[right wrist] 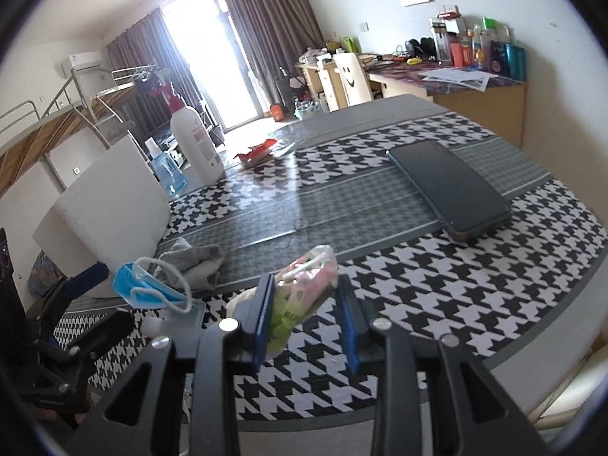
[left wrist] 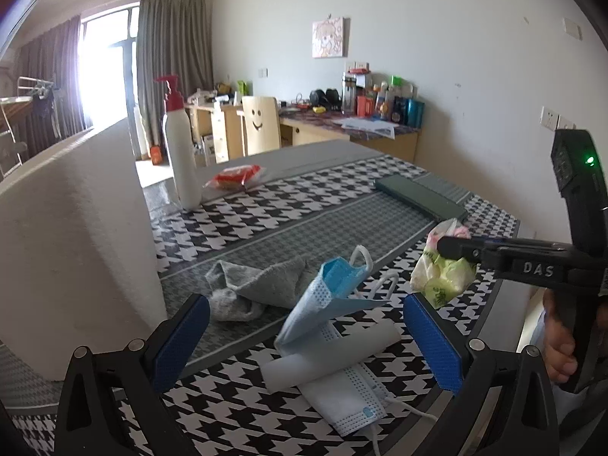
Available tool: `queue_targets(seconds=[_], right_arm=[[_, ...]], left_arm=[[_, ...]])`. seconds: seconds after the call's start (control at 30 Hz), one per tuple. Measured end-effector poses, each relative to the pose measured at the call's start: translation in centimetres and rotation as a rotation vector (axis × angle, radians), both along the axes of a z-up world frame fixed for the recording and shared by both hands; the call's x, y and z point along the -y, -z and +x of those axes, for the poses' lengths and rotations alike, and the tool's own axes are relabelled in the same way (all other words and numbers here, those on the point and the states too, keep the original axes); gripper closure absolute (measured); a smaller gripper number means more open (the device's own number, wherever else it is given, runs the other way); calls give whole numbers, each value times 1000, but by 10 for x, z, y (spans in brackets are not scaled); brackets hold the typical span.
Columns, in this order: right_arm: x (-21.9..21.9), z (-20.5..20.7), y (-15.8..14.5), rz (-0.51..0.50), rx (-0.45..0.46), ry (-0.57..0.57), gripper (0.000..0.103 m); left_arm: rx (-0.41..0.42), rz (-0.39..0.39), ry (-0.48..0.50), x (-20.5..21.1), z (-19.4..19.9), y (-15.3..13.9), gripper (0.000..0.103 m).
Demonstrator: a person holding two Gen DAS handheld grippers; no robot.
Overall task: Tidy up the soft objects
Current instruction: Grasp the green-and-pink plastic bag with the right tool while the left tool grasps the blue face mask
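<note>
Face masks [left wrist: 326, 326] lie in a messy pile on the bench [left wrist: 288, 220], right in front of the left hand-held gripper [left wrist: 304, 345] and between its two blue pads, which are spread wide and touch nothing. One mask is folded and sticks up, and the flat ones under it run long from near to far, slanting a bit to the right. So the left hand is the closer one to them, and it would need to drop down and squeeze across the pile. A little farther and to the left sits a gray sock [left wrist: 250, 288], bunched up next to the tall white block [left wrist: 76, 243]. The right hand-held gripper [right wrist: 307, 319] is pinching a soft tissue pack [right wrist: 300, 292] in pink and green wrap, held up off the bench, and it looks squashed a bit, though the far pad may only just touch it. Farther off are a dark flat case [left wrist: 421, 197], a white pump bottle [left wrist: 180, 152] and a red snack bag [left wrist: 233, 176].
</note>
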State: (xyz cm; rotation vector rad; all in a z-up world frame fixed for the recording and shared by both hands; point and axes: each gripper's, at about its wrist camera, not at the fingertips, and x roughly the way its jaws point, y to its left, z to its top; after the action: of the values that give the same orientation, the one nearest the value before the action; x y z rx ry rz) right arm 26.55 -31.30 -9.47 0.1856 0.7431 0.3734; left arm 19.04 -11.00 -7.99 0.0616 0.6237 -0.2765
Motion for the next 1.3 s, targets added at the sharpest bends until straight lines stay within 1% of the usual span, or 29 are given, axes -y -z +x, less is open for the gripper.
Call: queue_targets(seconds=[0.1, 0.2, 0.27, 0.33, 0.37, 0.47, 0.53, 0.6, 0.63, 0.7, 0.77, 0.83, 0.87, 0.93, 1.03, 1.1, 1.2, 1.3], right_arm=[[4, -2, -1, 4, 3, 3, 67], [7, -4, 0, 9, 1, 4, 67], [9, -4, 0, 13, 0, 4, 67], [10, -6, 1, 13, 0, 3, 67], [11, -6, 1, 16, 1, 5, 67], [13, -8, 1, 18, 3, 4, 67], [13, -8, 1, 20, 2, 3, 67], [13, -10, 2, 20, 3, 4, 67], [14, -10, 2, 21, 3, 4, 67], [14, -9, 1, 22, 3, 3, 67], [14, -10, 1, 23, 3, 1, 67], [14, -10, 1, 23, 3, -2, 67], [14, -10, 1, 24, 3, -5, 67], [14, -11, 1, 23, 5, -6, 67], [14, -13, 0, 27, 9, -8, 67], [14, -14, 0, 27, 10, -7, 67], [13, -14, 0, 27, 11, -7, 67], [14, -14, 0, 27, 14, -8, 67]], left_arm=[[-9, 3, -5, 4, 3, 1, 1], [-21, 5, -6, 7, 7, 3, 4], [-47, 1, -10, 9, 12, 6, 10], [-74, -2, -6, 10, 16, 9, 19], [-84, 2, -5, 11, 17, 11, 20], [-88, 11, 0, 13, 18, 14, 28], [-92, 1, 5, 12, 19, 14, 35], [-101, -4, 10, 13, 19, 14, 39], [-105, -3, 11, 13, 19, 15, 44], [-119, -4, 16, 14, 20, 17, 52], [-123, -2, 14, 15, 20, 17, 54], [-123, 3, 16, 16, 20, 17, 62], [-125, 2, 20, 17, 20, 18, 64], [-132, 9, 15, 18, 21, 20, 76], [-139, 15, 14, 18, 23, 21, 89], [-136, 10, 13, 16, 23, 20, 94], [-122, 3, 14, 14, 23, 16, 96], [-98, -8, 15, 11, 21, 9, 97]])
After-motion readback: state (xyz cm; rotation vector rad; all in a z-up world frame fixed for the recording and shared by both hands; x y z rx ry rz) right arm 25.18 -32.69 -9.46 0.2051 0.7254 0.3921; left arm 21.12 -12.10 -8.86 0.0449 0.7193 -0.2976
